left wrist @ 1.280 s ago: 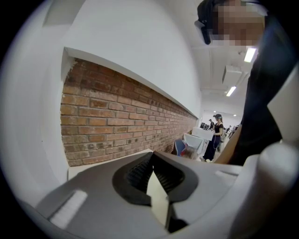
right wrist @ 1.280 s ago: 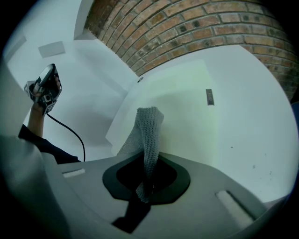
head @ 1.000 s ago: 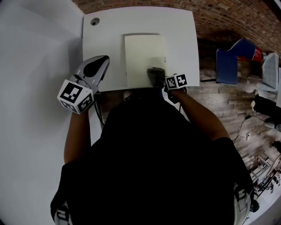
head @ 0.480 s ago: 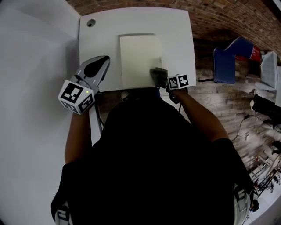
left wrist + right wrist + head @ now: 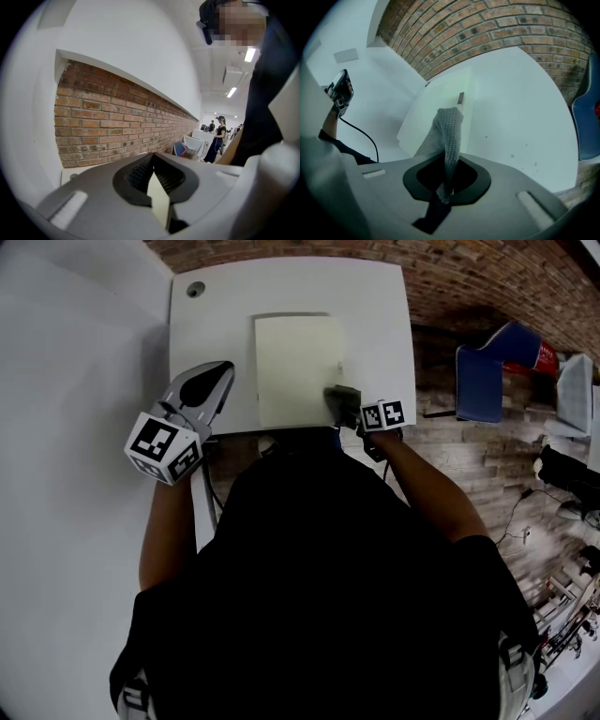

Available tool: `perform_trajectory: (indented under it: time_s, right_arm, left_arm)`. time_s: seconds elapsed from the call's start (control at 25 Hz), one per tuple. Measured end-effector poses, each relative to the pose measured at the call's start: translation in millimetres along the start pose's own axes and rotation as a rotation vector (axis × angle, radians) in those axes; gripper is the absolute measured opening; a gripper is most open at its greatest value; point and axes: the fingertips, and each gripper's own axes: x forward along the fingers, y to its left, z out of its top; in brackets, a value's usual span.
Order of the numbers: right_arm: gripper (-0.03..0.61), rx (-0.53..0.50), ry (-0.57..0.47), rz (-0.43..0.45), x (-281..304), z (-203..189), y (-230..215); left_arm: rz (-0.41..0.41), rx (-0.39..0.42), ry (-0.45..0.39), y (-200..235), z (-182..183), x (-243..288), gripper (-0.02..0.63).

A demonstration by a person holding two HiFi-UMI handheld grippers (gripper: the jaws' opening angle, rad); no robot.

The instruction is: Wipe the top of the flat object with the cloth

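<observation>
Right gripper (image 5: 449, 161) has its fingers clamped on a grey knit cloth (image 5: 448, 133). The cloth runs straight out from between them, and its loose end sits on the near right corner of the flat object (image 5: 295, 367), pretty much at its right edge. From the head view the cloth looks like a dark lump half on that corner. The marker cube (image 5: 382, 414) is just to the right of the flat object's near corner.

The flat object is a pale cream slab lying flat in the middle of the white surface (image 5: 375, 315), long side running away from the person. There's a small dark tab (image 5: 461, 97) on its right edge, a bit beyond where the cloth ends. I can't make out what it is.

Left gripper (image 5: 225, 369) is off to the left of the flat object, not touching it, held over the near left part of the surface. Its fingers are pressed together with nothing in them, and its camera looks up at a brick wall (image 5: 108, 117).

A round hole (image 5: 195, 289) sits past the flat object's far left corner. A blue chair (image 5: 487, 376) is well off to the right of the flat object, clear of the surface.
</observation>
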Motion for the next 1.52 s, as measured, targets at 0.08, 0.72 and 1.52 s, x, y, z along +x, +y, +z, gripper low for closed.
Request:
perform_trajectory:
  time_s: [0.08,0.72,1.52]
  right_arm:
    - [0.011,0.002,-0.001,0.001,-1,-1,0]
    - [0.011,0.017,-0.024,0.003,-10,2,-3]
    - [0.011,-0.031,-0.42,-0.016,-134,121,2]
  left_arm:
    - [0.001,0.002,0.0,-2,1,0,0.002]
    - [-0.003,0.01,-0.003,-6,6,1,0.002]
    - [-0.01,0.051,-0.027,-9,31,6,0.002]
